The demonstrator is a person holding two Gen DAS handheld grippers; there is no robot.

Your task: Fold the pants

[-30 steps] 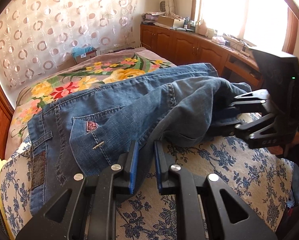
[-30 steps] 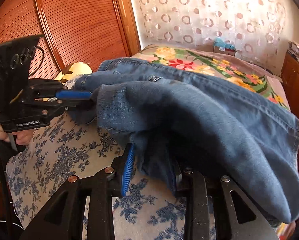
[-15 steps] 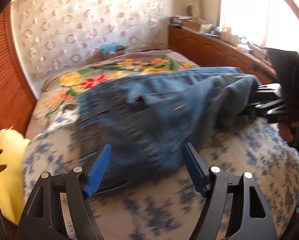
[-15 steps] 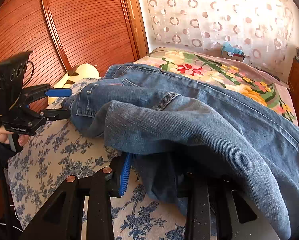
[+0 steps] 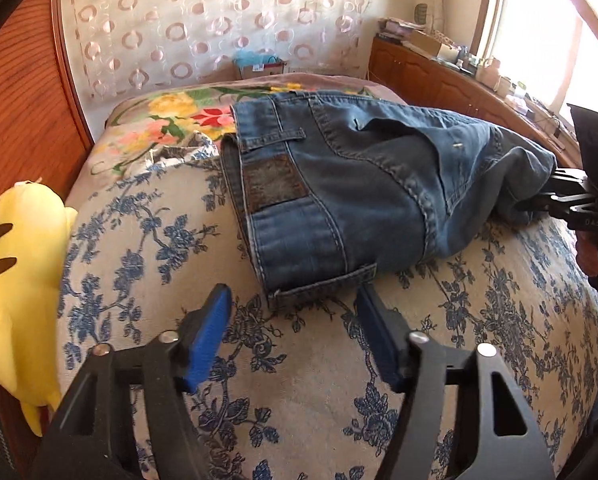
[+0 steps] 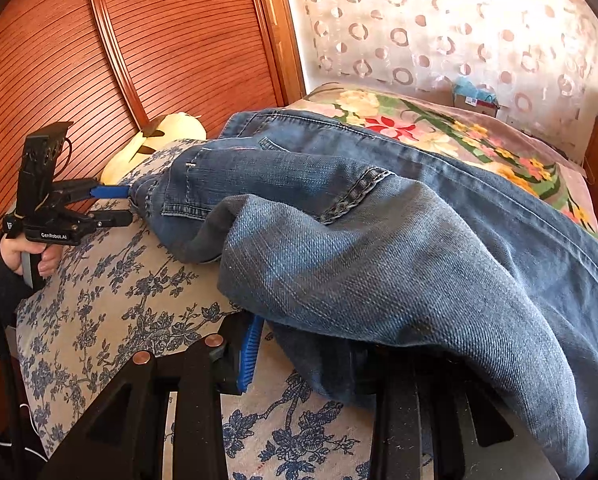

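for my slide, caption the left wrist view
Open left gripper nears the jeans waistband on the bed.

White lettering "GenRobot.AI" runs along the side of the black plastic left gripper [image 6: 111, 204]. The dark patch [image 5: 273, 184] on the blue denim pants' [image 5: 359, 184] waistband is unreadable.

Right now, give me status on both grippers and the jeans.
Left gripper open, jaws just narrowed, empty at the waistband. Right gripper shut on jeans, half folded. Yellow plush beside, clear.
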